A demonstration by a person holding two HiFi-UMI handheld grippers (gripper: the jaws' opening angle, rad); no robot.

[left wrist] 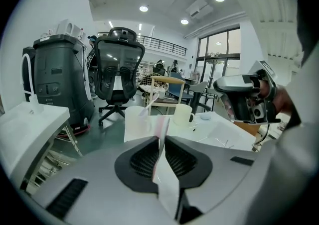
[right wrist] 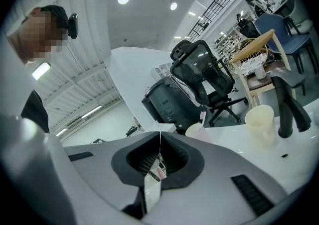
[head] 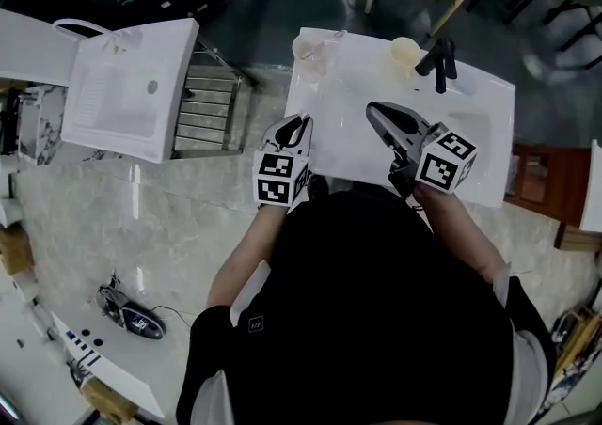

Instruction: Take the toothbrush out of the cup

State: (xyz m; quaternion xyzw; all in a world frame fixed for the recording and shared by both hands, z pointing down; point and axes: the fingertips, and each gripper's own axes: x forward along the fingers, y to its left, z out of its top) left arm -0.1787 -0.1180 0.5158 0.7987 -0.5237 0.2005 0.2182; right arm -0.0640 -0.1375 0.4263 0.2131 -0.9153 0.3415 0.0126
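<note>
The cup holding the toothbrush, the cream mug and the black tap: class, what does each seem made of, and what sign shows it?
Cup: milky, translucent wall, so probably frosted plastic; the toothbrush stands in it. Cream mug: opaque, smooth, faint sheen; ceramic or plastic, the look leaves it open. Tap: matte black with dull highlights, likely coated metal.

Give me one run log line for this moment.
left gripper: slightly open, empty | right gripper: shut, empty | toothbrush: in cup, untouched
</note>
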